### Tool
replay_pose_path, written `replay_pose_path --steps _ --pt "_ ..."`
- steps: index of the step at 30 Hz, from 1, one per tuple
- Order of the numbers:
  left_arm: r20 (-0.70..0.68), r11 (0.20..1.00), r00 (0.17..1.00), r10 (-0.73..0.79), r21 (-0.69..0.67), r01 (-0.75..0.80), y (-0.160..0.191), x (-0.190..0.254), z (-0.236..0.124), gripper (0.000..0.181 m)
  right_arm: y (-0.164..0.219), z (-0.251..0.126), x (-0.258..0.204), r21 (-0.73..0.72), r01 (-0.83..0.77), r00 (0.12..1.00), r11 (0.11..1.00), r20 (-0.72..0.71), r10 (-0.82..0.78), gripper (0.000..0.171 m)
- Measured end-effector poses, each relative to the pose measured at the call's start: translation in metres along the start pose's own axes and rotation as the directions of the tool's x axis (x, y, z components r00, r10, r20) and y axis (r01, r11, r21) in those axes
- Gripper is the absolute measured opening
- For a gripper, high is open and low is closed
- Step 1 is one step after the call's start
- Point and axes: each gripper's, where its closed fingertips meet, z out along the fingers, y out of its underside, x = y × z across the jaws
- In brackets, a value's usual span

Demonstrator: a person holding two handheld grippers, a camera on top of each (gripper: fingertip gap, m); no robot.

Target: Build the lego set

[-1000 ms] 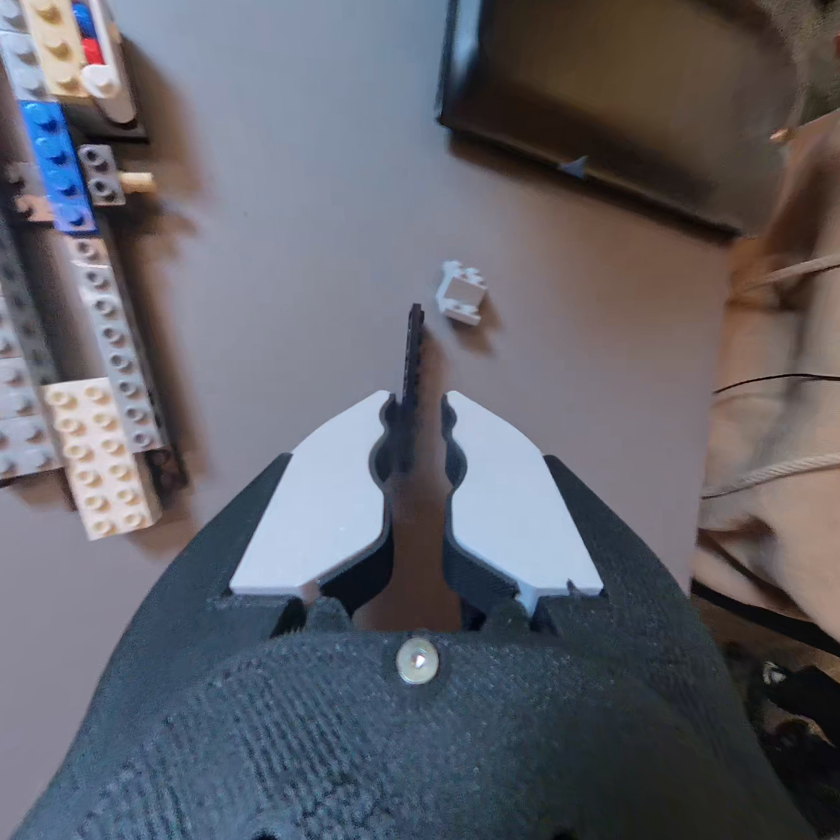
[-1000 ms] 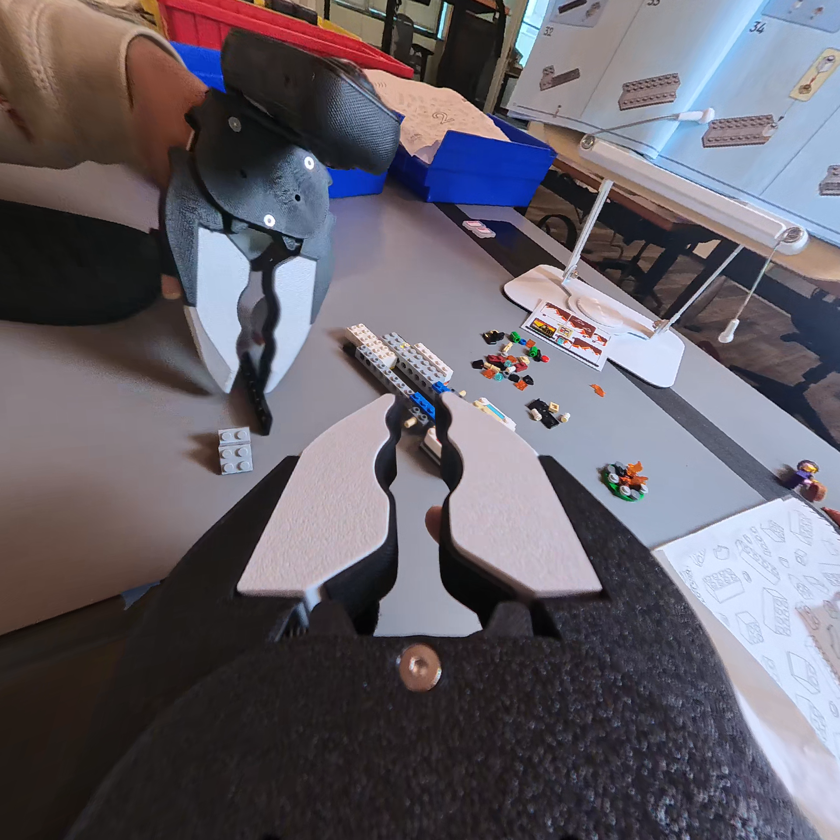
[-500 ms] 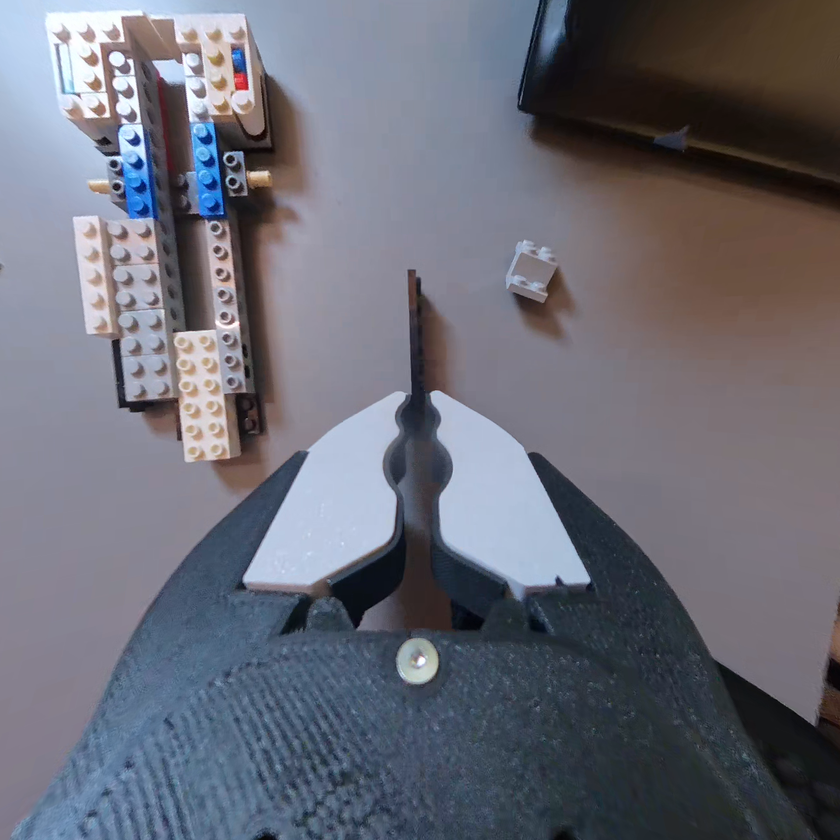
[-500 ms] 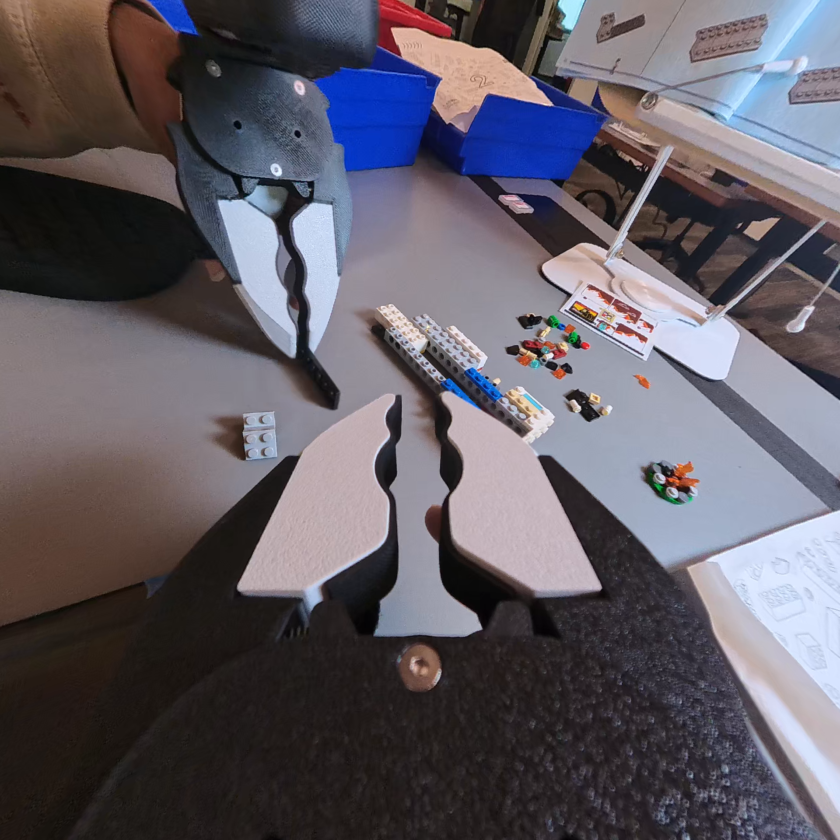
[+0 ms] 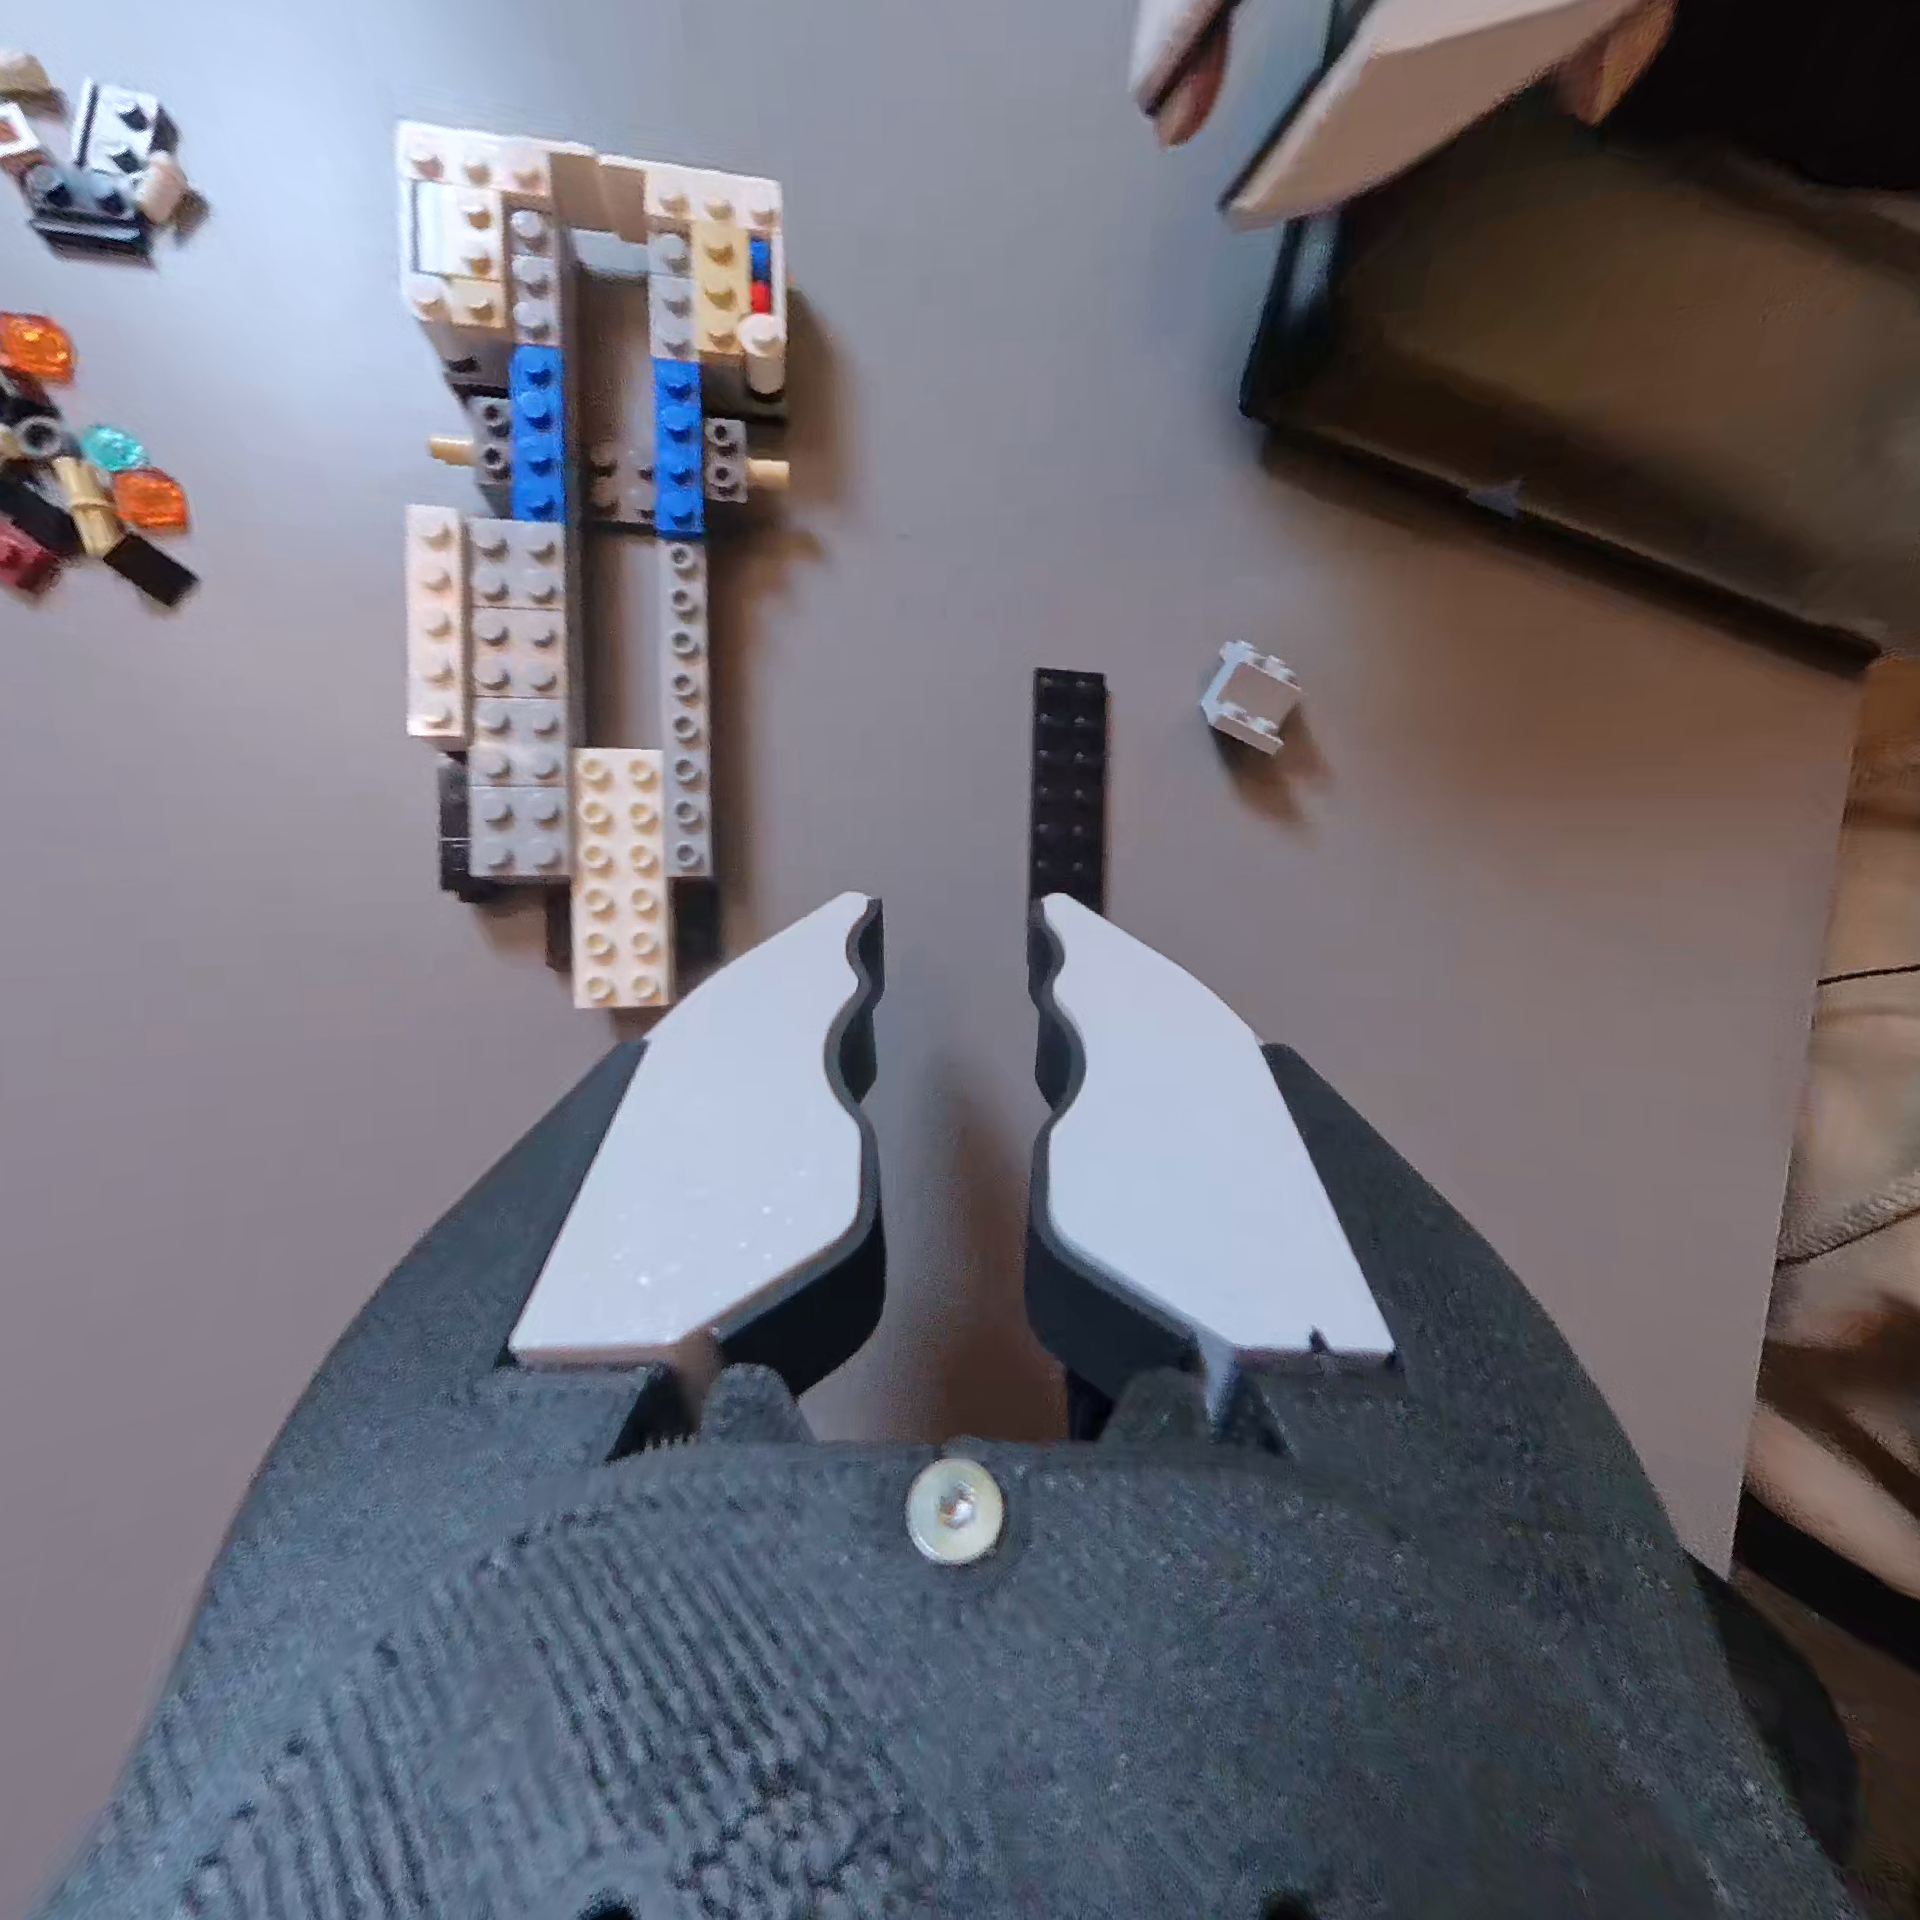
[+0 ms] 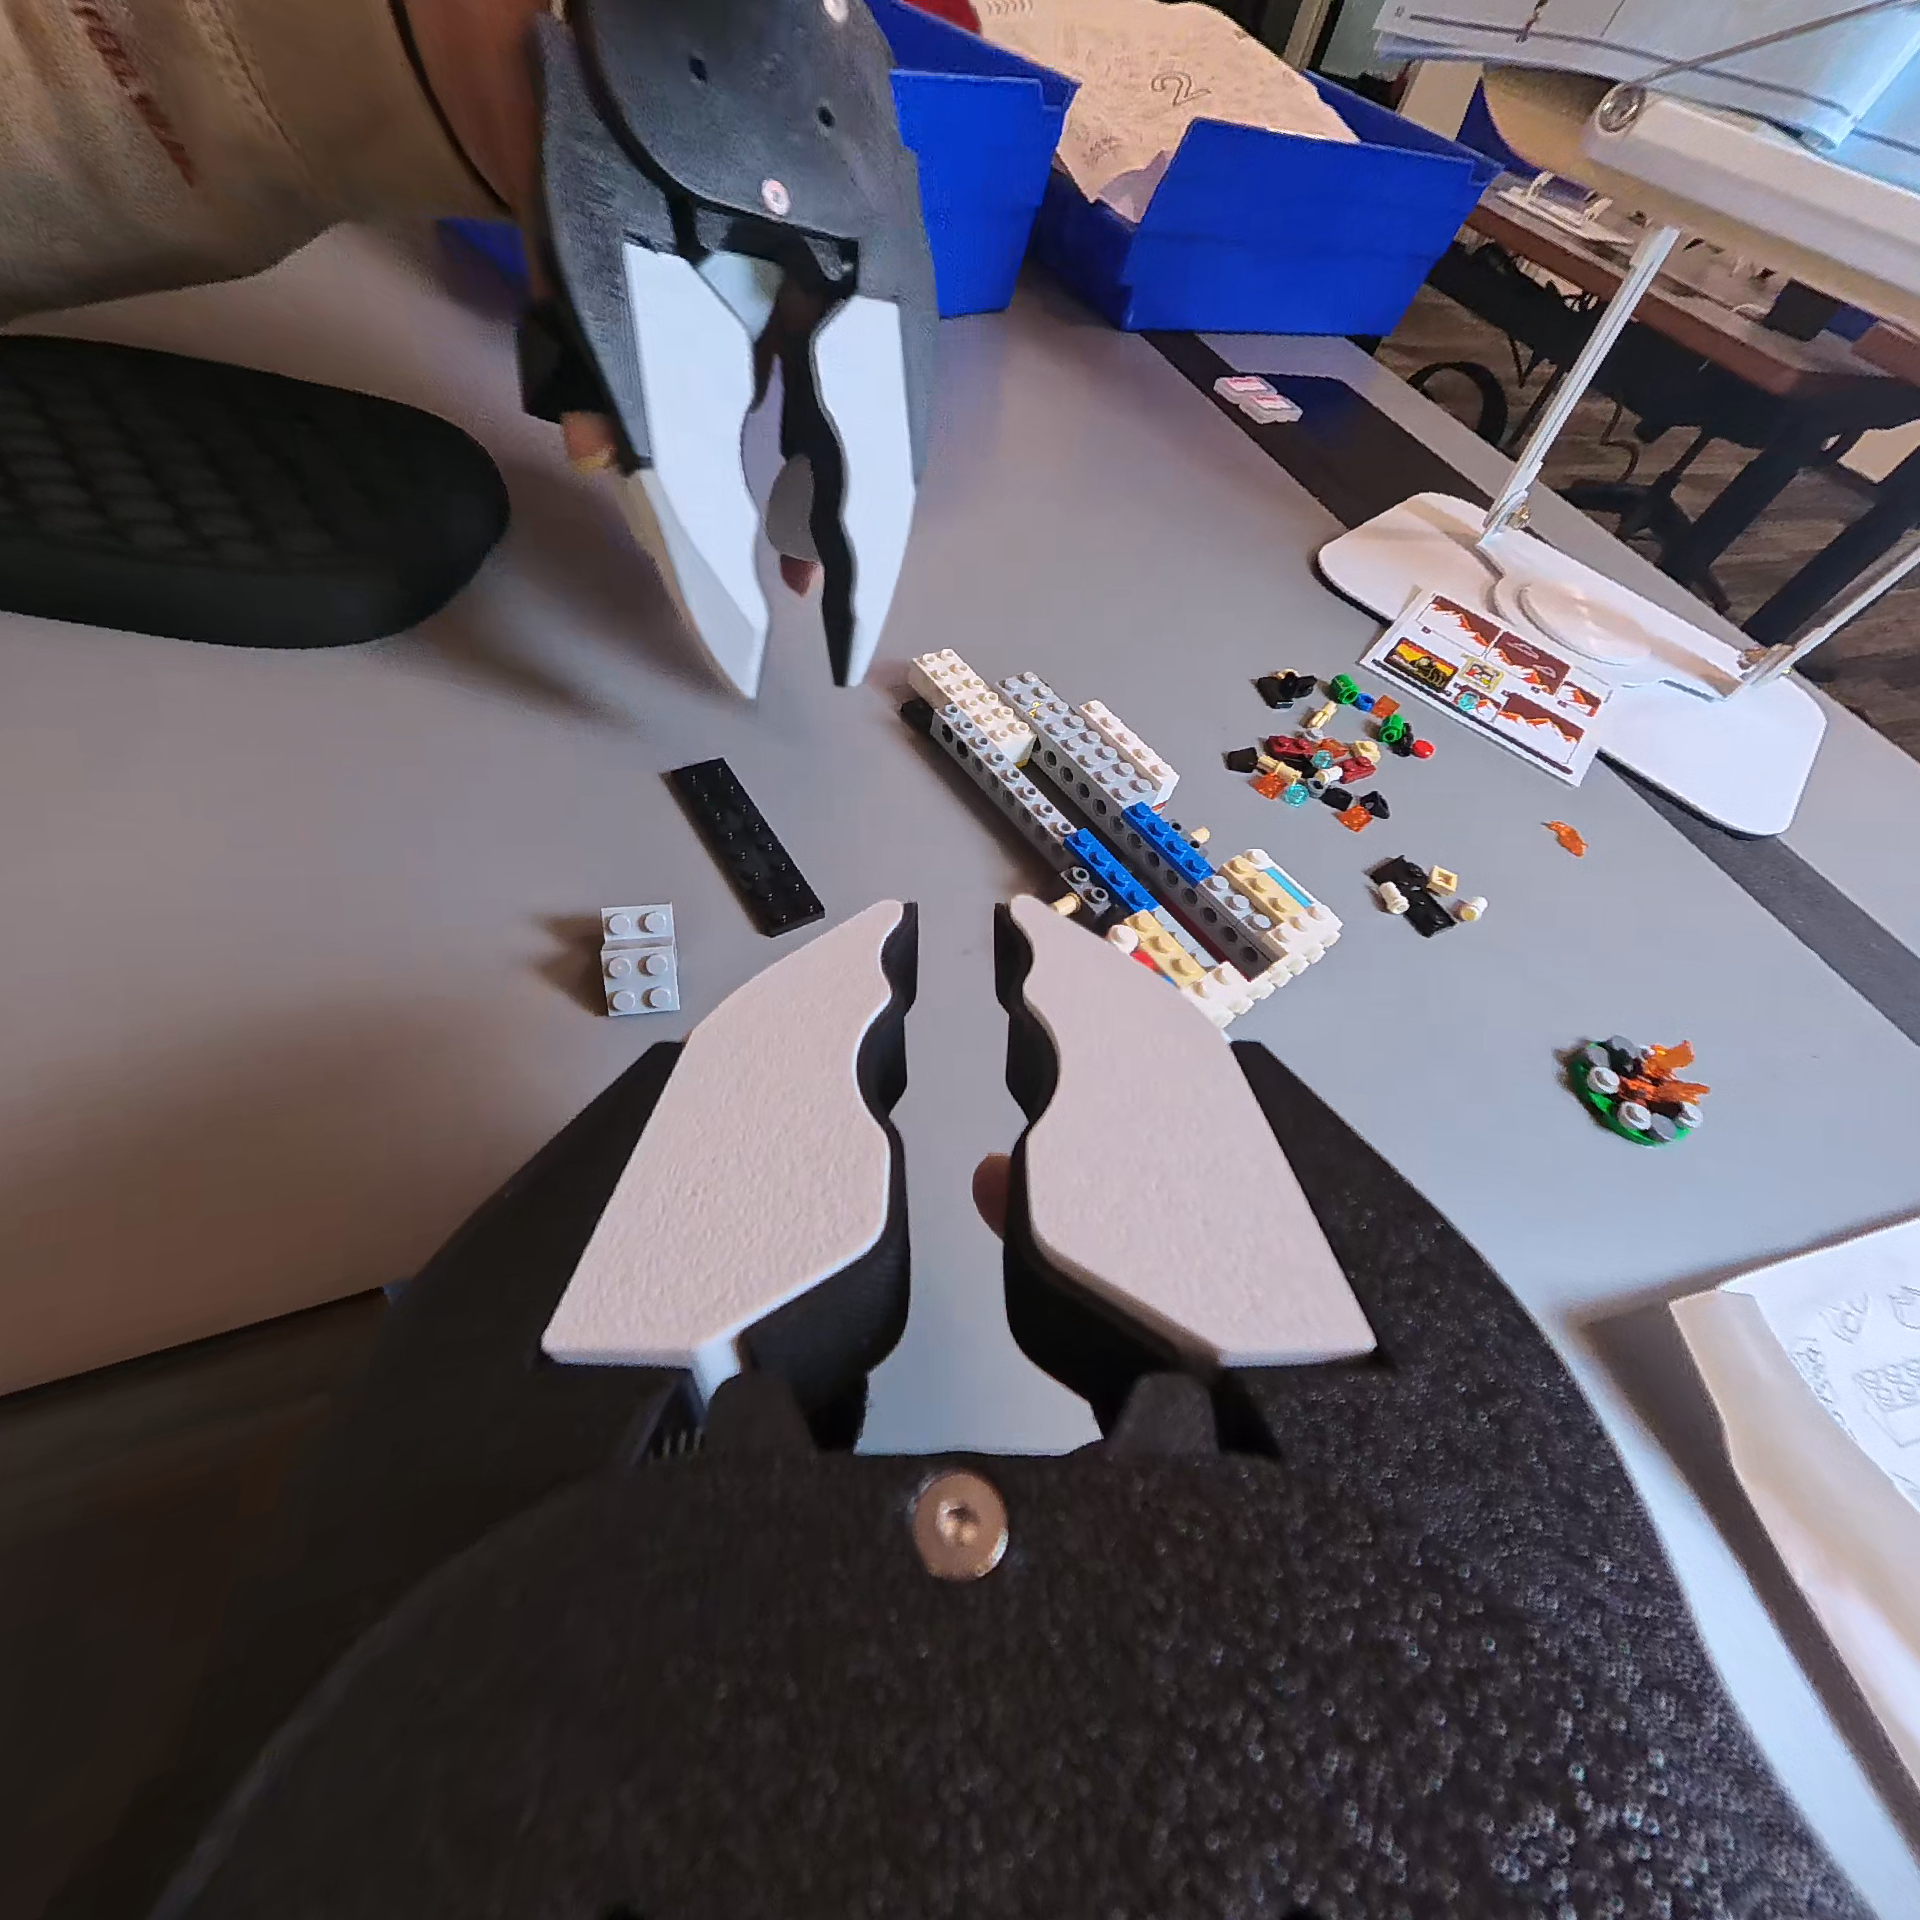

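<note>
Left gripper (image 5: 961,935) gapes empty above black plate (image 5: 1068,790) at one o'clock; thin, stiff, light, best pinched across long edges.

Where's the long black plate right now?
The long black plate lies flat on the table, free of both grippers, between the small grey brick and the partly built model, just ahead of the left gripper.

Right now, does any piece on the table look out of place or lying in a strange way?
Only a little. The small grey brick lies tipped on its side, apart from the build. The black plate lies flat and loose between them, under the open left gripper. Nothing looks spilled or broken.
</note>
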Motion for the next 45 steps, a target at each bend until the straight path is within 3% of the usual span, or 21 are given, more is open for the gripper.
replay_pose_path --steps 5,8,13,21,29,36,42,45 --pt "0.059 0.995 0.995 0.076 -0.069 -0.071 0.017 0.018 0.019 0.030 0.002 0.002 -0.002 -0.010 0.003 1.000 1.000 0.010 -0.003 0.014" --pt "0.074 0.995 0.994 0.084 -0.051 -0.080 0.013 0.021 0.027 0.016 0.003 0.003 -0.002 -0.016 0.002 1.000 1.000 0.006 -0.002 0.014" --pt "0.084 0.993 0.990 0.111 -0.041 -0.107 0.006 0.022 0.033 0.016 0.003 0.003 -0.002 -0.014 -0.004 1.000 1.000 0.004 0.004 0.014" --pt "0.117 0.993 0.989 0.088 0.067 -0.096 0.004 0.023 0.027 0.030 0.005 0.004 -0.011 -0.035 0.012 0.999 0.999 0.050 -0.010 0.014" --pt "0.096 0.991 0.989 0.113 0.058 -0.119 0.006 0.028 0.033 0.018 0.011 0.001 -0.045 -0.159 0.149 0.970 0.976 0.218 -0.112 0.014" --pt "0.091 0.990 0.988 0.123 0.061 -0.129 0.009 0.027 0.030 0.026 0.028 0.018 -0.069 -0.347 0.264 0.935 0.900 0.322 -0.150 0.021" --pt "0.007 0.977 0.995 0.097 0.190 -0.097 -0.002 0.037 0.015 0.025 0.035 0.032 -0.076 -0.419 0.309 0.916 0.854 0.371 -0.150 0.020" --pt "-0.121 0.959 0.990 0.069 0.283 -0.033 -0.012 0.053 0.011 0.024 0.031 0.033 -0.079 -0.401 0.350 0.894 0.846 0.413 -0.175 0.017"
